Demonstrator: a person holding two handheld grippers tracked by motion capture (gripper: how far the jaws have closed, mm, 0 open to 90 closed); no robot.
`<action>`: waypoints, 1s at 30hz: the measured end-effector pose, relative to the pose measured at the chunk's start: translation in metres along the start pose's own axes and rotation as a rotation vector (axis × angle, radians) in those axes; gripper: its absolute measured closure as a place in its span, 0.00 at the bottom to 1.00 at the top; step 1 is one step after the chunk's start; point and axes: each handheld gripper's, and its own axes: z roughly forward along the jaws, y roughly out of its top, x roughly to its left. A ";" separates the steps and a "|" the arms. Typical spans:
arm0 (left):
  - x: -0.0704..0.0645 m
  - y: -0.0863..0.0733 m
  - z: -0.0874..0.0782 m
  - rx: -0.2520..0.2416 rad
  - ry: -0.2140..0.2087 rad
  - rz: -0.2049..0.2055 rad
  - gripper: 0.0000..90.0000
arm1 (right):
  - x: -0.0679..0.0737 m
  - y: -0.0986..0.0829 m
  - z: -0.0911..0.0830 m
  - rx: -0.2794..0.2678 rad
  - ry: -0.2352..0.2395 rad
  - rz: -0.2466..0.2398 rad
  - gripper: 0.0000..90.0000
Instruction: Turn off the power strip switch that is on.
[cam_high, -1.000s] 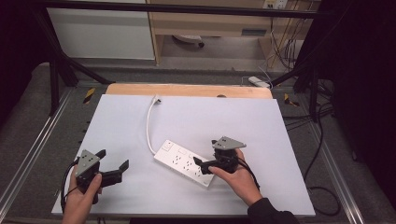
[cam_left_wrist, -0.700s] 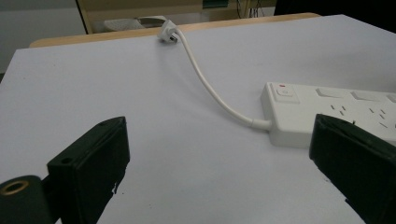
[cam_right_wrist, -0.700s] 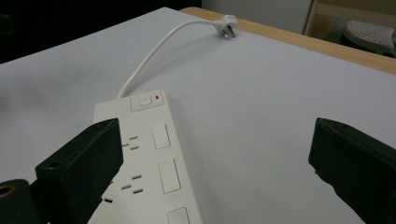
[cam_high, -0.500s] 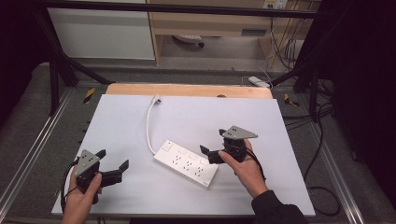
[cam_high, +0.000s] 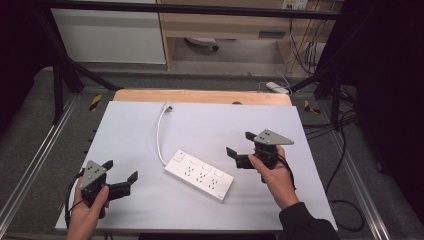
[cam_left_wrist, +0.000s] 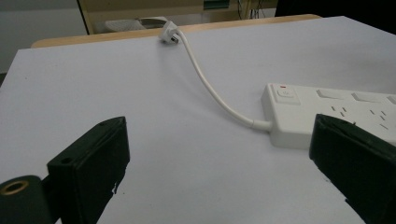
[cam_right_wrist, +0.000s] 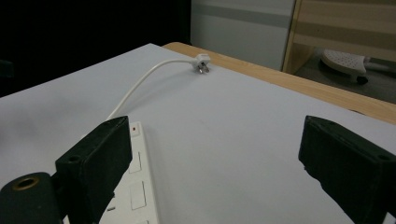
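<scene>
1. At the lower left of the high view, the left tongs rest low over the counter, released and holding nothing; the gap between the jaws is wide.
2. Just right of them, near the middle of the frame, the white power strip lies flat and slanted on the counter, its switch end toward the upper left.
3. The strip is a long white block with a rocker switch and a small red mark at the cord end, followed by rows of sockets.
4. Its white cord curves up toward the top of the frame and ends in a plug lying loose near the wooden edge, not plugged into anything.
5. Right of the strip, the right tongs hover above the counter, also released and empty, close to the strip's far end but apart from it.
6. The step in hand looks like an approach, with neither tongs gripping yet; it may be that the strip or its cord is the target, though the pictures leave that unsure.
7. The next move likely calls for lowering one pair of tongs squarely across the strip's narrow width, or over the thin cord, before closing.
</scene>
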 end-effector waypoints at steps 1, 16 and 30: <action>0.000 0.000 0.000 0.000 0.000 0.000 0.06 | -0.002 0.000 -0.002 -0.003 -0.001 0.000 0.11; -0.001 0.000 0.000 0.008 -0.003 0.006 0.06 | -0.022 -0.004 -0.034 -0.060 -0.085 0.006 0.06; -0.001 0.000 0.000 0.006 -0.003 0.006 0.06 | -0.040 -0.015 -0.060 -0.125 -0.171 0.011 0.03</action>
